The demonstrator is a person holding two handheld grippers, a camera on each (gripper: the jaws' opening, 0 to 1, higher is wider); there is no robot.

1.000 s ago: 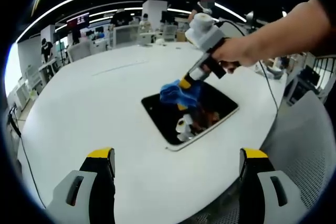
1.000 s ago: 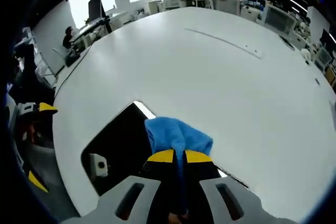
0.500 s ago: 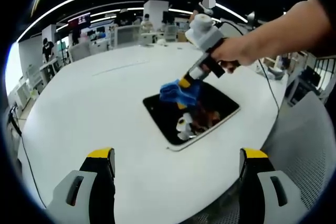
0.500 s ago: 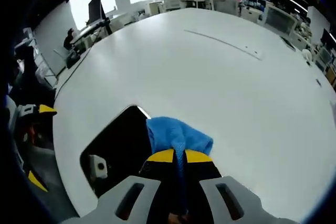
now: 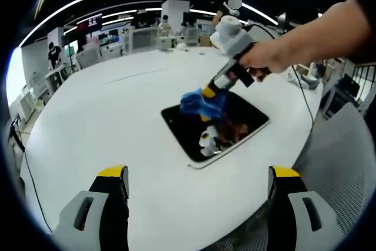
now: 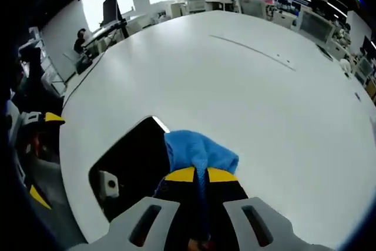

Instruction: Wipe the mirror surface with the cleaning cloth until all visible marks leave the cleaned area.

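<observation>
A dark rectangular mirror (image 5: 235, 123) with a pale frame lies flat on the round white table (image 5: 100, 121). My right gripper (image 5: 207, 93), held by a hand, is shut on a blue cloth (image 5: 200, 103) that presses on the mirror's far left part. In the right gripper view the blue cloth (image 6: 197, 150) bunches just beyond my right gripper (image 6: 200, 174), over the mirror (image 6: 132, 163). My left gripper (image 5: 198, 176) hangs open above the table's near edge, well short of the mirror, with nothing between its jaws.
The table edge (image 5: 294, 163) drops off close to the mirror's right side, with a mesh chair (image 5: 346, 145) beyond. Desks, monitors and people fill the office behind. A cable (image 5: 302, 107) trails over the table's right edge.
The right gripper and cloth have shifted slightly across the mirror's far part. The left gripper has stayed where it was.
</observation>
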